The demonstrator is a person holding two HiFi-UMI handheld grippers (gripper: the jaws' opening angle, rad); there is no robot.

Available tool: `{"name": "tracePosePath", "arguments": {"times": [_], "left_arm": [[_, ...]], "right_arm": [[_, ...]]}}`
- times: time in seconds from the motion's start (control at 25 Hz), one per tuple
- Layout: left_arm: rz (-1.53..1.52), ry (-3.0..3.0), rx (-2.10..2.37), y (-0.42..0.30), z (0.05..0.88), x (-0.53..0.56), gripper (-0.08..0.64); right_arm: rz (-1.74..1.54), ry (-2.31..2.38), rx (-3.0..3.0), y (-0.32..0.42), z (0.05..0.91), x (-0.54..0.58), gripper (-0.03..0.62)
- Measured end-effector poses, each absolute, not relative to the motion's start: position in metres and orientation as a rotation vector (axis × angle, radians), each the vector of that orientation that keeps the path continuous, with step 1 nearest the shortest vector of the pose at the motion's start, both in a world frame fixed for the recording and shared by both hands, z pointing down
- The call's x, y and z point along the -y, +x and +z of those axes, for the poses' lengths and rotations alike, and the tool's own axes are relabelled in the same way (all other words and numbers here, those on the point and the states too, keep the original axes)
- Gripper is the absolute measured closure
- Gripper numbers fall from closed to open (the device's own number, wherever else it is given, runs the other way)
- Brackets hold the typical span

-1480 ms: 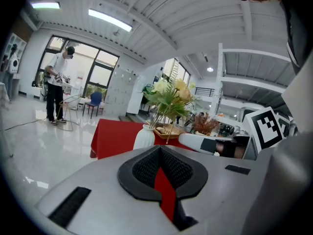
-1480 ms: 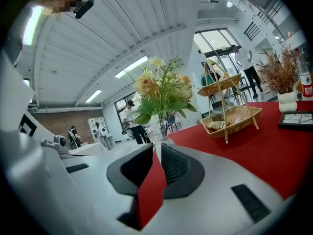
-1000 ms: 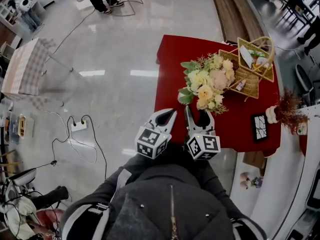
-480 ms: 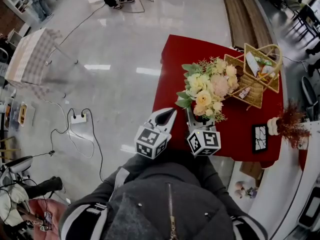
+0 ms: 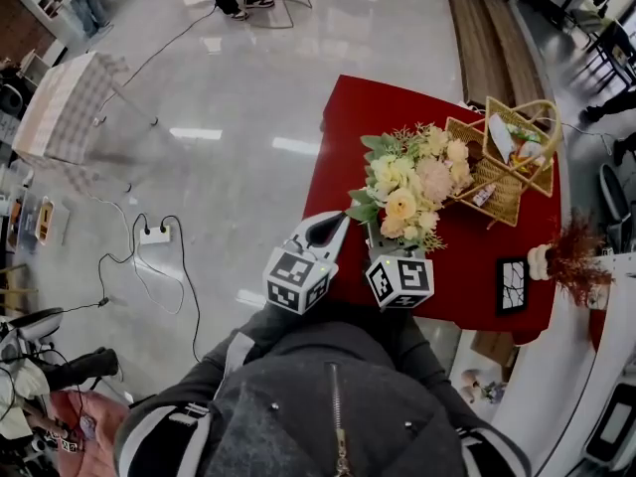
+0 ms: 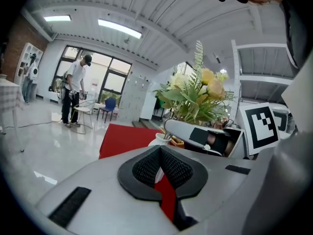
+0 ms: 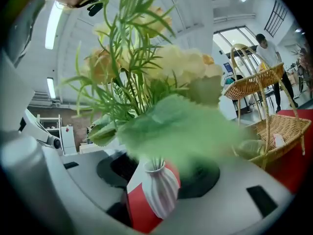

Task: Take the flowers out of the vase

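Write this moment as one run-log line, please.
left hand-held gripper: shut, empty | right hand-held gripper: open around white vase | flowers: in vase, on red table

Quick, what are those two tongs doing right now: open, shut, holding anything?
Left tongs: shut, holding nothing.
Right tongs: open, with the white vase standing between them, not clamped.

Grey left gripper (image 5: 336,225), right gripper (image 5: 394,248); dark zipped jacket (image 5: 338,405), striped sleeves (image 5: 164,430).

No legible text anywhere (marker cubes: patterns only).
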State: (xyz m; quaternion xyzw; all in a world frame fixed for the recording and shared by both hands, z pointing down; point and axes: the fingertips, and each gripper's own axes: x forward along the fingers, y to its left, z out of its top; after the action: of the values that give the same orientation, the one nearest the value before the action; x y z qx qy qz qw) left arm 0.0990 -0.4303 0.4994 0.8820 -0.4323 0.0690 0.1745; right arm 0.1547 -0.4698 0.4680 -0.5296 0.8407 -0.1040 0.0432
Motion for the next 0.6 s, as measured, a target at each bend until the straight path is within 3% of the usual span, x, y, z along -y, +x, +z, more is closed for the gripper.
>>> {"name": "tracePosePath", "arguments": {"times": [0.28,0.48,0.6], "left_arm": [[0.184,2.505,1.235,0.093,0.494,0.442,0.552],[0.177,2.517,1.230,0.094,0.490,0.451,0.552],[0.181,2.525,1.221,0.094,0.488,0.455,0.552]], "right_arm": [[-0.279,-1.666,-2.569,0.155,0.462,0.480,0.405],[-0.276,-1.672,-2.576,0.157,0.458,0.487,0.508],[-0.286,-1.664,-2.592,0.155,0.458,0.488,0.533]]}}
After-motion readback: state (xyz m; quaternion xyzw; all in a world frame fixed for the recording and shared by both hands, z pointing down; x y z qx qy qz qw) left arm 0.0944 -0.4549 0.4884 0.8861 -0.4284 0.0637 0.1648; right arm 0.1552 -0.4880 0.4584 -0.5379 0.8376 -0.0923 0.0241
